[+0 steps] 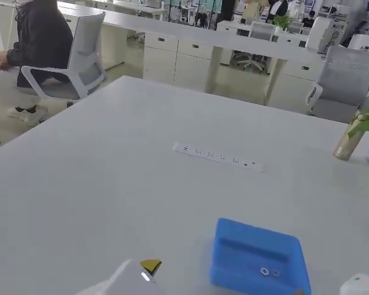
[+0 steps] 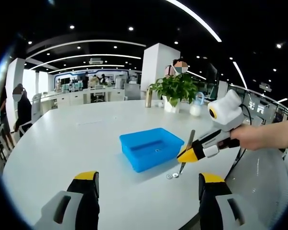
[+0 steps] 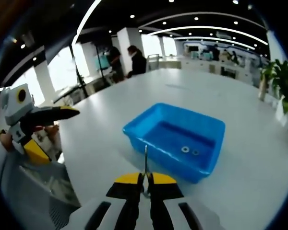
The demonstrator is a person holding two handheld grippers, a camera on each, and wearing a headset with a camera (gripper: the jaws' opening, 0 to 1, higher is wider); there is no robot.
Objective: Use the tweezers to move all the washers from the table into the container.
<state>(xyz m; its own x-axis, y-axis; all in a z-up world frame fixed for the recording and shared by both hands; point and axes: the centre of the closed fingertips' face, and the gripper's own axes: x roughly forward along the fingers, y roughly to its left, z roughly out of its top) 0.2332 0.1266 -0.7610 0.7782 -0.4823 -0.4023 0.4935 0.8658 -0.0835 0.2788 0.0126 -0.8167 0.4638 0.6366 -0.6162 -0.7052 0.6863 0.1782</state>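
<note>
The right tool (image 3: 145, 181) is clamping the tweezers (image 3: 145, 155), tilting their tips down by two washers (image 2: 172, 176) lying on the desk (image 2: 62, 143) just beside the blue container (image 2: 151, 148), which is holding two more. The left tool (image 2: 148, 178) is hovering, jaws spread.

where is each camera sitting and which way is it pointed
Head view: on the headset, looking forward and down across the table at the blue container; a gripper at the bottom edge.
Left gripper view: on the left gripper, facing the container between its open jaws; the right gripper and a hand show at the right.
Right gripper view: on the right gripper, looking along the tweezers in its shut jaws into the container.
Shared: the container in all three; the tweezers in both gripper views.
</note>
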